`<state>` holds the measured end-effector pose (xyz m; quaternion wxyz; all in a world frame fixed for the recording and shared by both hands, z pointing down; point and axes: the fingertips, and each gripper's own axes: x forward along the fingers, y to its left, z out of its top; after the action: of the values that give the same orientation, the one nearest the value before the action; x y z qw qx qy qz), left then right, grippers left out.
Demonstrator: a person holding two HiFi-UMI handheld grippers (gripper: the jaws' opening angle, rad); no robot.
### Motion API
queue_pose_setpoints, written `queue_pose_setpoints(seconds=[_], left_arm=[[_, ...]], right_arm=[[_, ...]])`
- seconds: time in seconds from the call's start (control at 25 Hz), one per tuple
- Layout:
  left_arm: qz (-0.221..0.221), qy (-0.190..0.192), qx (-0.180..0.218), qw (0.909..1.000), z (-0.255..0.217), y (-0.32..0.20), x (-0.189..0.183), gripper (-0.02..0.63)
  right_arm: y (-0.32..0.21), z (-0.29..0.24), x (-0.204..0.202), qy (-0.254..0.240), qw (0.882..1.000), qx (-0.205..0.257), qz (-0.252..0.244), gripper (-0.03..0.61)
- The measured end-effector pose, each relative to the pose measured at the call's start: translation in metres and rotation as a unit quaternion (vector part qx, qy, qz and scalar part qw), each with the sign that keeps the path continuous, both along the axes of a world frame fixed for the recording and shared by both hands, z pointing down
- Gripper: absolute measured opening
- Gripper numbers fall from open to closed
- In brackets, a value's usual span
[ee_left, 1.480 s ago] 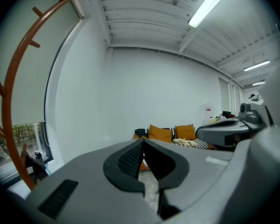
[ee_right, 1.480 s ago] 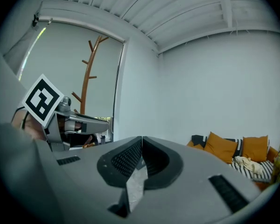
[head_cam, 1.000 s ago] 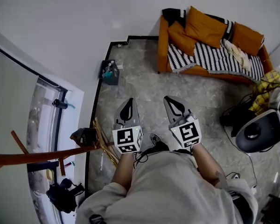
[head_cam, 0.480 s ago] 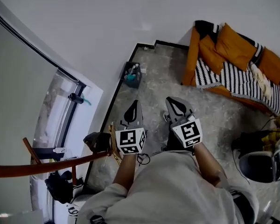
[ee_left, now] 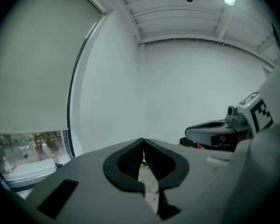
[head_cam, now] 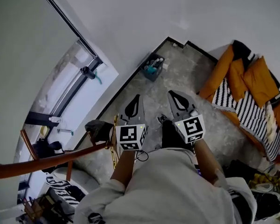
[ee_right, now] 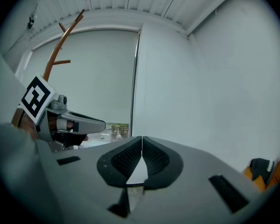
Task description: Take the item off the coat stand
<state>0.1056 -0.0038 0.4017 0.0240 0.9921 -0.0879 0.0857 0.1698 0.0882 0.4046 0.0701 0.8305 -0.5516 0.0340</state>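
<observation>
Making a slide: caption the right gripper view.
Shut, empty right gripper facing a white wall; coat stand and left gripper at left.

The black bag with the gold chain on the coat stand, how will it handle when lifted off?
The black bag looks small and soft, so probably light and floppy. Its gold chain hangs limp, so it will likely swing and slide. The coat stand looks slender and may wobble.

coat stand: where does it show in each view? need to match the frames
Head view: coat stand at lower left, a brown pole lying across the frame.
Left gripper view: not in it.
Right gripper view: upper left, against the blind.
Shared landmark: the window.
</observation>
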Motion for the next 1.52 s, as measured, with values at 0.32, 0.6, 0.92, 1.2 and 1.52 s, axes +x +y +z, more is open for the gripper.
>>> queue_pose_setpoints(seconds=[0.32,0.6,0.92,1.2,1.52], left_arm=[[-0.078,-0.035,-0.025,0.9960,0.028,-0.063,0.040,0.012],[-0.174,-0.054,-0.029,0.9829,0.038,-0.128,0.045,0.012],[-0.337,-0.067,-0.054,0.9377,0.051,-0.181,-0.023,0.012],[-0.474,-0.076,-0.068,0.8747,0.060,-0.191,-0.117,0.012],[-0.596,-0.090,-0.081,0.7937,0.077,-0.164,-0.209,0.012]], right_arm=[[-0.075,0.030,0.054,-0.035,0.995,-0.038,-0.083,0.006],[-0.161,0.044,0.073,-0.046,0.978,-0.060,-0.192,0.006],[-0.259,0.067,0.008,-0.042,0.920,-0.093,-0.378,0.006],[-0.297,0.085,-0.083,-0.031,0.845,-0.117,-0.521,0.006],[-0.309,0.091,-0.172,-0.013,0.768,-0.111,-0.631,0.006]])
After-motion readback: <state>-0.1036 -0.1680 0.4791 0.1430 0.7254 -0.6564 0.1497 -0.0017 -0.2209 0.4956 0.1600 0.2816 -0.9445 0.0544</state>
